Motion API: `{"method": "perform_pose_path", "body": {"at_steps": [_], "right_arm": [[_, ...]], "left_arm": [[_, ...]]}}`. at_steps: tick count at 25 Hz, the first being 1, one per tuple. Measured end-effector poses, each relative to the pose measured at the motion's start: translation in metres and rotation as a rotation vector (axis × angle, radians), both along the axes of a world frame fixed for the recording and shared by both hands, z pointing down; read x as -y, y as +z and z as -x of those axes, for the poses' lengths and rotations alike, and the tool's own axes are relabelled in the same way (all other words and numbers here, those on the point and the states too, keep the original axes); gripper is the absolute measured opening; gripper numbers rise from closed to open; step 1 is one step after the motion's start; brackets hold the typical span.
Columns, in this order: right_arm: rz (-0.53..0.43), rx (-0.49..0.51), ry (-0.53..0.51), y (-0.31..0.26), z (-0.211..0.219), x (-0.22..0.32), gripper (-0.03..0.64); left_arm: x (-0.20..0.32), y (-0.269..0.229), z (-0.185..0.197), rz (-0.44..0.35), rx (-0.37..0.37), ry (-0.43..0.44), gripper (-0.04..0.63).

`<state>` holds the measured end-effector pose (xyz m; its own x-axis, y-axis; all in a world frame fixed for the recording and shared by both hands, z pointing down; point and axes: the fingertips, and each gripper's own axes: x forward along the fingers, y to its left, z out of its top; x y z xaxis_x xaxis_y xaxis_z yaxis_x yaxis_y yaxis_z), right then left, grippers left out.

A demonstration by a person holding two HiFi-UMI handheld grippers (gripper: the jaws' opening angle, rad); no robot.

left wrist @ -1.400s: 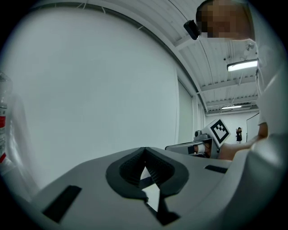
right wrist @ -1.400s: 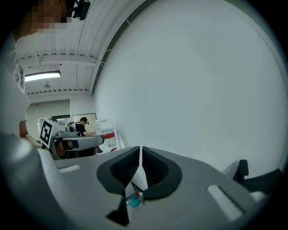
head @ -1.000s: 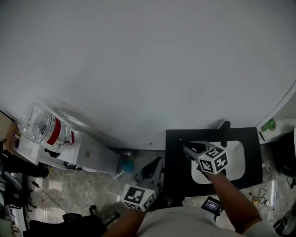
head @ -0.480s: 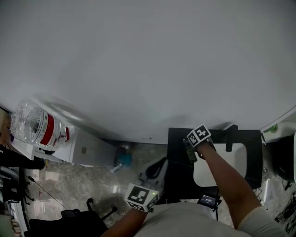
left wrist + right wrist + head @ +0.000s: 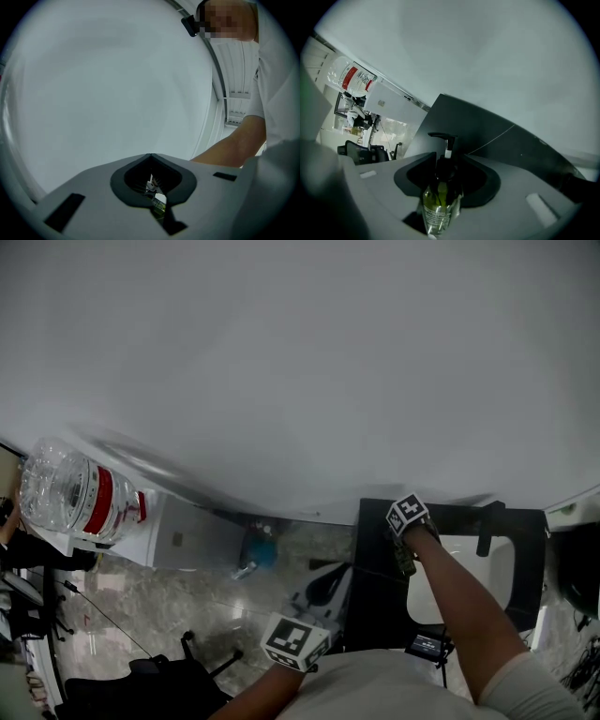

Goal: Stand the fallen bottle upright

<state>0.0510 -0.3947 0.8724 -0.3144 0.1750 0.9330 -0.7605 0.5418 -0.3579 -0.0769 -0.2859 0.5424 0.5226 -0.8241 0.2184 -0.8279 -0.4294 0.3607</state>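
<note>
Left gripper (image 5: 150, 157): nearest the person's body and low in the head view, well apart from the work. Its jaw tips meet and clamp nothing. A small greenish item shows through the opening behind the tips, but I cannot tell what it is. This gripper takes no part in the task.

Right gripper (image 5: 446, 165): held out on the extended right arm (image 5: 459, 615), over the black tabletop (image 5: 375, 601). Its jaws are closed on the body of the pump bottle (image 5: 438, 199), a clear bottle of yellow-green liquid. The black pump head (image 5: 440, 136) points away from the camera, along the line of the jaws. The grip sits on the lower body and looks centred. No view shows the bottle's base, so I cannot tell whether it touches the tabletop.

Beyond the gripper a white tray (image 5: 497, 582) lies on the tabletop. Further left stands a water dispenser (image 5: 187, 538) with a large jug (image 5: 66, 493), and a pale wall (image 5: 300, 352) lies behind everything.

Assessment: the bottle is secured, so the pick-up step appears complete. The step in hand is reorienting it and setting it down.

Next move, in my judgement:
- Turn the wrist until the pump head points up and the base faces the tabletop.
- Lower until the base sits flat on a bare patch.
- Part the jaws only once the bottle stands unsupported. It is tall and narrow, so an early or slanted release would likely tip it.
</note>
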Motion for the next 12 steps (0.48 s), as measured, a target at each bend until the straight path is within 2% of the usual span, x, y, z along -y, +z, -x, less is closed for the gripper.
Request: {"method": "perform_pose_path", "body": {"at_steps": [5, 12], "right_arm": [[0.013, 0.006, -0.028, 0.010, 0.010, -0.003, 0.134], [-0.104, 0.076, -0.020, -0.013, 0.009, 0.003, 0.131]], "left_arm": [[0.008, 0.004, 0.011, 0.009, -0.005, -0.008, 0.006], [0.009, 0.003, 0.009, 0.005, -0.011, 0.010, 0.006]]}}
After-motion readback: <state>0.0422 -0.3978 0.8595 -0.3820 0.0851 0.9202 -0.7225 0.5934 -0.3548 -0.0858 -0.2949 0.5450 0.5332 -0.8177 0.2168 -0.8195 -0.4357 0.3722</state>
